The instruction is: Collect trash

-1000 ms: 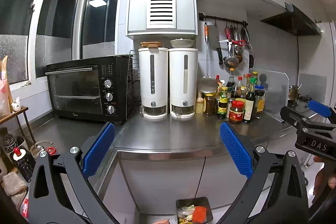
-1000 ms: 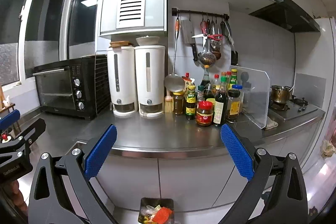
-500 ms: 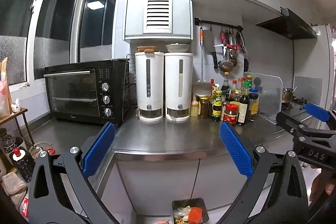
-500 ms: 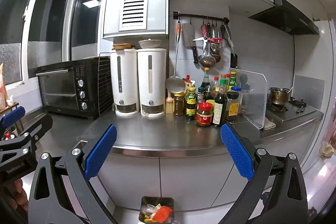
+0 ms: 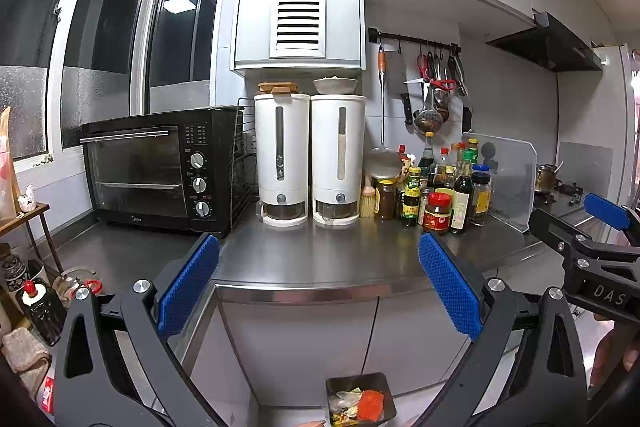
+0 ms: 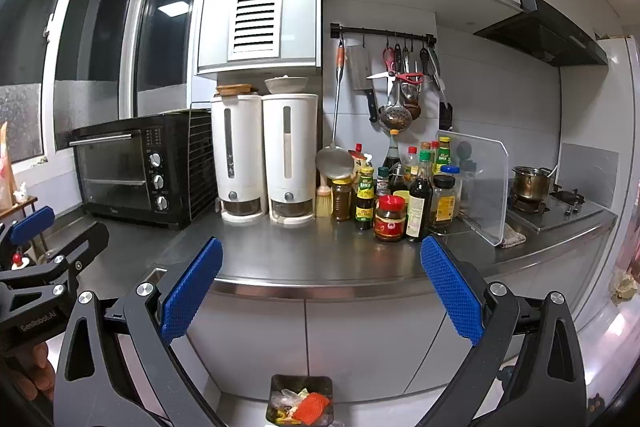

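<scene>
Left wrist view: kitchen corner, steel desk (image 5: 320,259) running along a tiled wall, window at far left.
- Left gripper (image 5: 318,287): fingers (image 5: 188,285) spread wide, nothing between the blue pads; held in the air before the desk's front edge.
- Right gripper (image 6: 320,287): fingers (image 6: 452,293) likewise spread wide and empty; seen also at the right margin of the left wrist view.
- Trash bin (image 5: 360,401): small, dark, square, on the floor below the desk, against the cabinet fronts; holds mixed scraps with an orange-red piece on top. Also in the right wrist view (image 6: 301,403).
- Toaster oven (image 5: 160,171): black, at the desk's left rear.
- Two white dispensers (image 5: 310,159): upright, side by side, just right of the oven; a bowl on one, a wooden lid on the other.
- Condiment bottles and jars (image 6: 400,191): tight cluster right of the dispensers, a red-lidded jar foremost.
- Clear splash guard (image 6: 480,183): upright, between the bottles and the stove.
- Pot (image 6: 530,183) on the gas hob, far right.
- Utensil rail (image 6: 382,31) on the wall, carrying a ladle, cleaver, scissors and skimmers.
- Open room: the desk's front half is bare steel, rounded front edge unobstructed; both grippers hang level with that edge, with the bin low between the fingers of each.
</scene>
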Demonstrator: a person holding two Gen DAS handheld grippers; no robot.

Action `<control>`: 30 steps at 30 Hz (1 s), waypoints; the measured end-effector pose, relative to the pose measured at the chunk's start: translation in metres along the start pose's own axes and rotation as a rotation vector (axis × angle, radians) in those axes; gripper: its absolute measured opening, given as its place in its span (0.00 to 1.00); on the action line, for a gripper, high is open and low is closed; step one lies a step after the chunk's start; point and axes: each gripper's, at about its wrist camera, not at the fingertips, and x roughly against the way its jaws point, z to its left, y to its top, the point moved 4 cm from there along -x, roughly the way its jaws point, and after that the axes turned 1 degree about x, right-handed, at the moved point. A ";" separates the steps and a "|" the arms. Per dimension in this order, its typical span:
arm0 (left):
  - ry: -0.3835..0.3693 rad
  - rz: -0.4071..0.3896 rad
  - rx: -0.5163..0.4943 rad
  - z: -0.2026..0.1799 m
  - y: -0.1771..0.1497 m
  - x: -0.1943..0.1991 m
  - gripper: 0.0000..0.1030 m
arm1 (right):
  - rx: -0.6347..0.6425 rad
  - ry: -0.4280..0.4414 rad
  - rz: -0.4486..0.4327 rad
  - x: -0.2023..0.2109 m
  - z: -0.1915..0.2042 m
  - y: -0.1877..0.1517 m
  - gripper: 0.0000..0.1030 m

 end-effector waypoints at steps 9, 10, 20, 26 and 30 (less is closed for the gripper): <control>-0.004 -0.004 -0.005 0.000 0.001 0.001 0.92 | -0.005 0.001 -0.003 0.002 0.000 0.000 0.97; -0.005 -0.004 -0.005 0.000 0.001 0.001 0.92 | -0.005 0.001 -0.002 0.002 0.001 0.000 0.97; -0.008 -0.003 -0.004 0.004 0.001 -0.001 0.92 | -0.002 0.001 0.005 0.001 0.003 0.000 0.97; -0.002 -0.009 0.000 0.004 0.001 0.000 0.92 | -0.005 -0.003 0.002 0.001 0.003 0.000 0.97; -0.001 -0.005 -0.001 0.002 0.000 0.000 0.92 | -0.005 -0.001 0.004 0.000 0.003 0.000 0.97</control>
